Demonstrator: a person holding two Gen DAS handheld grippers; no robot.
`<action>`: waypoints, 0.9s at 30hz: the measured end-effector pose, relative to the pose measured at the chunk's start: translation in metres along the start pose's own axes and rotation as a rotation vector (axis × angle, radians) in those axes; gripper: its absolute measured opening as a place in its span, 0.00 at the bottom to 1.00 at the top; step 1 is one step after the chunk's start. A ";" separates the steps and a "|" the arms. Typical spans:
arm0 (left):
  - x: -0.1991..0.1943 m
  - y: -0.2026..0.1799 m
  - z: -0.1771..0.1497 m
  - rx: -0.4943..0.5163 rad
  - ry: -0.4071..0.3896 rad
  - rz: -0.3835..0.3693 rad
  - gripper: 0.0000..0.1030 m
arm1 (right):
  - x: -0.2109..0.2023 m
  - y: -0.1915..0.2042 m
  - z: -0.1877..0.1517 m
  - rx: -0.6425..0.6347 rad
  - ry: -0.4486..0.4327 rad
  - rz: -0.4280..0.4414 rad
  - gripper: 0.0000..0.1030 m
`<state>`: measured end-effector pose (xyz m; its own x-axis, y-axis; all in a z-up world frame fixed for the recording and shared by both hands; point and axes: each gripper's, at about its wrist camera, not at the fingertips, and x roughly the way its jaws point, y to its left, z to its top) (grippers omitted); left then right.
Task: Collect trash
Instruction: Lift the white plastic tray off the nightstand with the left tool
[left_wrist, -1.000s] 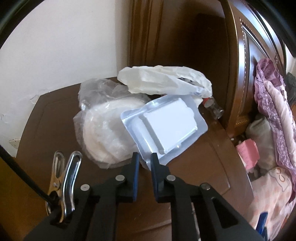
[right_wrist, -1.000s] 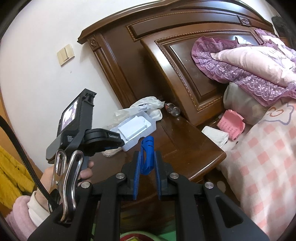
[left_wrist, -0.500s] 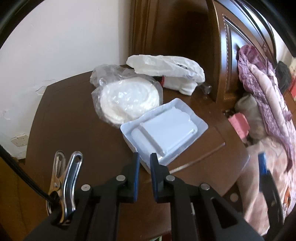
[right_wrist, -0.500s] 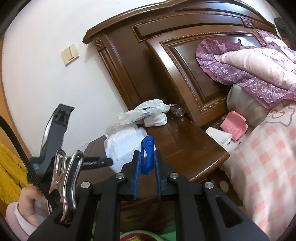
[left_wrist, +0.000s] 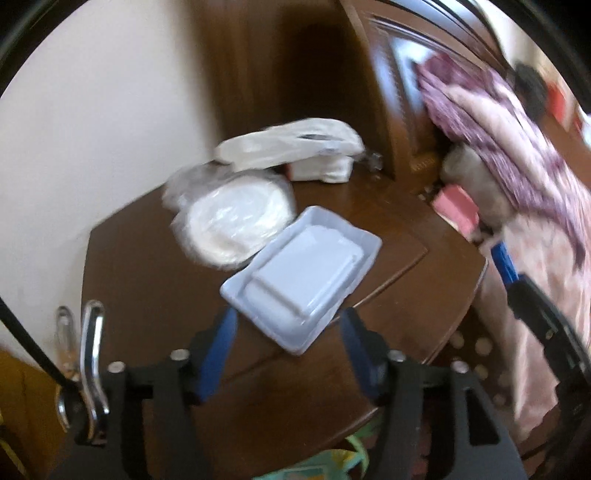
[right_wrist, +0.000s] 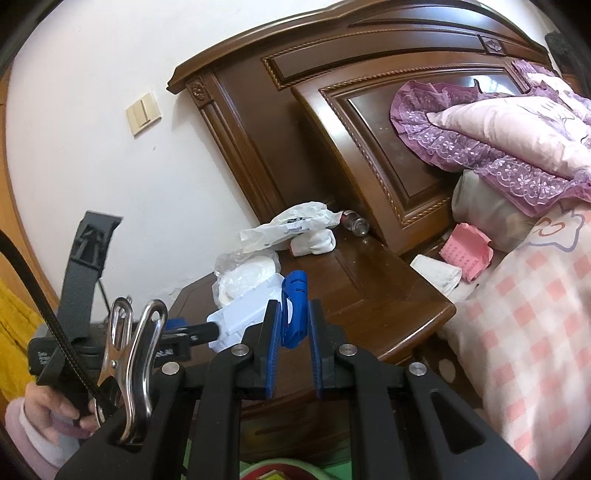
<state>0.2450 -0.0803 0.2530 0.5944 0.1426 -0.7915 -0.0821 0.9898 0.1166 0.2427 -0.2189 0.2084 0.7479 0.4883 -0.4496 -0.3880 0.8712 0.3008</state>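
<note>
At the nightstand's (left_wrist: 155, 280) front edge, the tray (left_wrist: 303, 280) lies between the just-opened, empty jaws of the left gripper (left_wrist: 288, 332); right gripper (right_wrist: 291, 328) clamps a blue clip (right_wrist: 293, 306).

A dark wooden nightstand (left_wrist: 155, 280) beside the bed carries a white plastic tray (left_wrist: 303, 277) near its front edge, a bagged stack of round white plates (left_wrist: 236, 218), a crumpled white bag (left_wrist: 288, 147), and a small bottle (right_wrist: 354, 223) at the back
</note>
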 end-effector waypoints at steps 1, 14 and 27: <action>0.005 -0.005 0.003 0.045 0.010 0.007 0.64 | 0.000 0.000 0.000 -0.001 0.001 0.001 0.15; 0.054 -0.003 0.026 0.220 0.112 -0.030 0.65 | 0.007 -0.005 -0.002 0.015 0.014 -0.003 0.15; 0.054 -0.008 0.015 0.330 0.114 -0.033 0.70 | 0.016 -0.002 -0.004 0.012 0.035 -0.001 0.15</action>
<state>0.2899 -0.0810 0.2184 0.4974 0.1290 -0.8579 0.2096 0.9417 0.2631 0.2536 -0.2126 0.1967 0.7288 0.4890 -0.4792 -0.3807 0.8712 0.3099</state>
